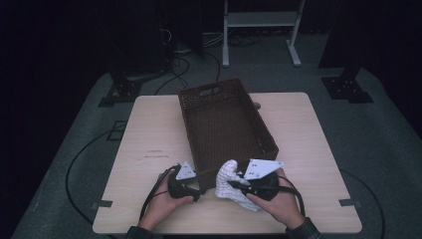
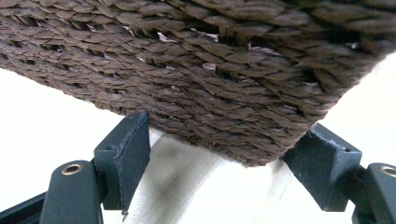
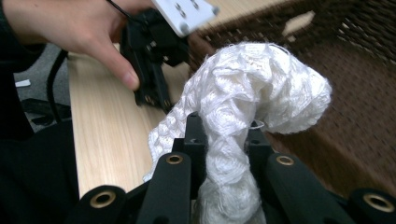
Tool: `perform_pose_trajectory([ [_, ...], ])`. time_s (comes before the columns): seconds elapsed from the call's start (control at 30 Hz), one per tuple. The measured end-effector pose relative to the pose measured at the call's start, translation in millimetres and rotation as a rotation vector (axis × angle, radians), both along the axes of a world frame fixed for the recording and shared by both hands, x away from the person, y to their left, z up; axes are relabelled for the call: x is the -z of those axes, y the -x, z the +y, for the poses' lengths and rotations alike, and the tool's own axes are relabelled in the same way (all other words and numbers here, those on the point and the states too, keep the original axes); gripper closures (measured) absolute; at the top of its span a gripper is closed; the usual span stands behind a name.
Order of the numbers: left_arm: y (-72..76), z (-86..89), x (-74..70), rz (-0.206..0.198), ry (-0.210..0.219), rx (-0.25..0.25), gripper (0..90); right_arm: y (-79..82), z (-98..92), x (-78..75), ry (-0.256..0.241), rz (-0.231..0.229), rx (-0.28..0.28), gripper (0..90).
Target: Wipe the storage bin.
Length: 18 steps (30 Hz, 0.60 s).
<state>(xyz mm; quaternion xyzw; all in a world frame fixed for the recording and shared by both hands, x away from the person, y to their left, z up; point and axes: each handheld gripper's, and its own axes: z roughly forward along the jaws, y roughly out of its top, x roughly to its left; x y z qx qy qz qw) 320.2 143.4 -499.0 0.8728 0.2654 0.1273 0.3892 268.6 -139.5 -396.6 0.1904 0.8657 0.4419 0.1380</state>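
White cloth pinched at the basket's near corner

The white cloth (image 3: 247, 107) bunches up between the clamped jaws of the right hand-held gripper (image 3: 223, 140), just beside the wicker basket (image 1: 224, 119); the left hand-held gripper (image 2: 224, 158) gapes wide at the basket's corner, low over the counter (image 1: 149, 134).

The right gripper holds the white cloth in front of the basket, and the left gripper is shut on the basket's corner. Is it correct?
Not quite. The left gripper is open: in the left gripper view its jaws stand apart on either side of the basket corner. The right gripper does hold the white cloth.
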Motion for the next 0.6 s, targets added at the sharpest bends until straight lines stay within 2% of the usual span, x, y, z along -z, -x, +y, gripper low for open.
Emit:
perform_pose_trajectory([
  [0.27, 0.1, 0.0, 0.0, 0.0, 0.0, -0.001, 24.4, 5.0, -34.9, 10.5, -0.002, 0.023, 0.069, 76.7],
  [0.6, 0.1, -0.1, 0.1, 0.001, 0.003, -0.002, 24.4, 4.8, -63.7, 23.1, 0.008, 0.047, 0.144, 76.7],
])
